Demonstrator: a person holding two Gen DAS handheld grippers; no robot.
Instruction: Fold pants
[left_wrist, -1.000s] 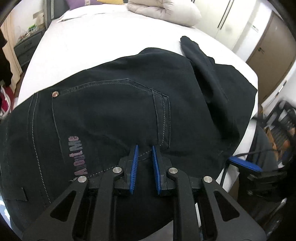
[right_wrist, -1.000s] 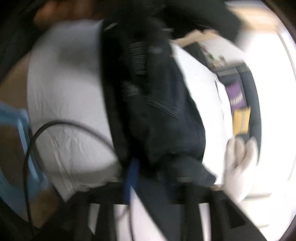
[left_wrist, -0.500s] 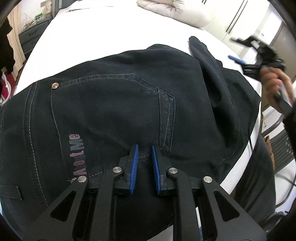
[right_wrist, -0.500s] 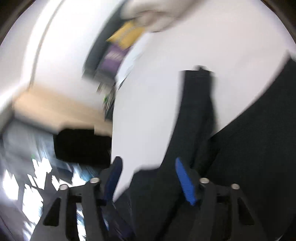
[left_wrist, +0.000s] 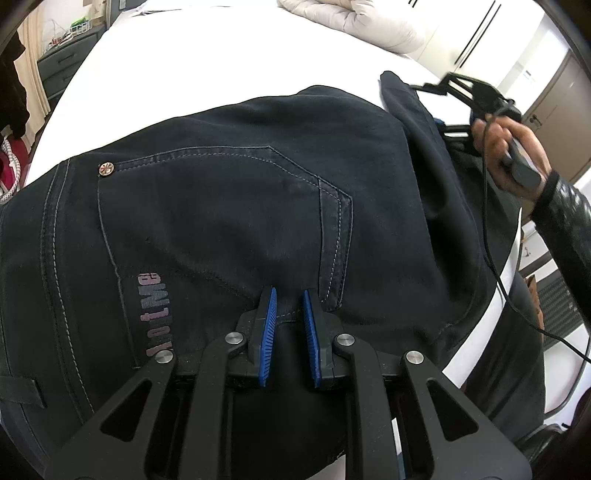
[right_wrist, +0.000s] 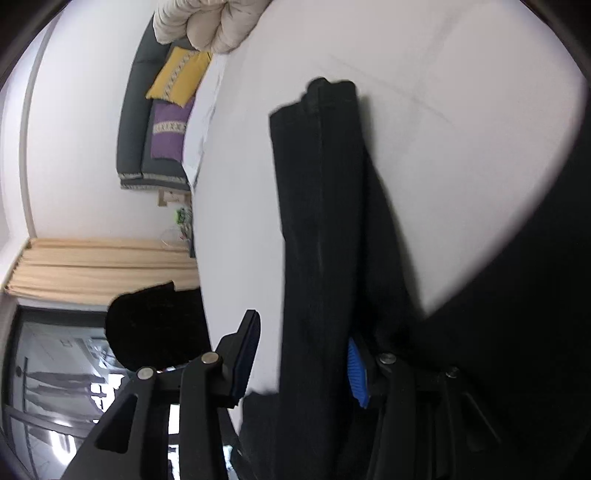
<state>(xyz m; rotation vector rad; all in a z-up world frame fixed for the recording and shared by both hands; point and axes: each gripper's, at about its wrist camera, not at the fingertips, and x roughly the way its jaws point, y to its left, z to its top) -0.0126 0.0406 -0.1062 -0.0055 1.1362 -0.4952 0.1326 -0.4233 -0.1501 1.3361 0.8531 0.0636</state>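
Between both grippers' fingers (left_wrist: 269, 325): pants (left_wrist: 229, 206).

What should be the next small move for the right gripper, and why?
Probably finish closing the right gripper on the narrow pant leg. Its jaws are closing with that dark strip between them, but one pad stands clear of the cloth. The left gripper is shut on the pants, pinning them on the bed.

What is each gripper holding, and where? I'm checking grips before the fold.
Left gripper pinches the pants below the back pocket. Right gripper is closing around the pant leg, not yet clamped.
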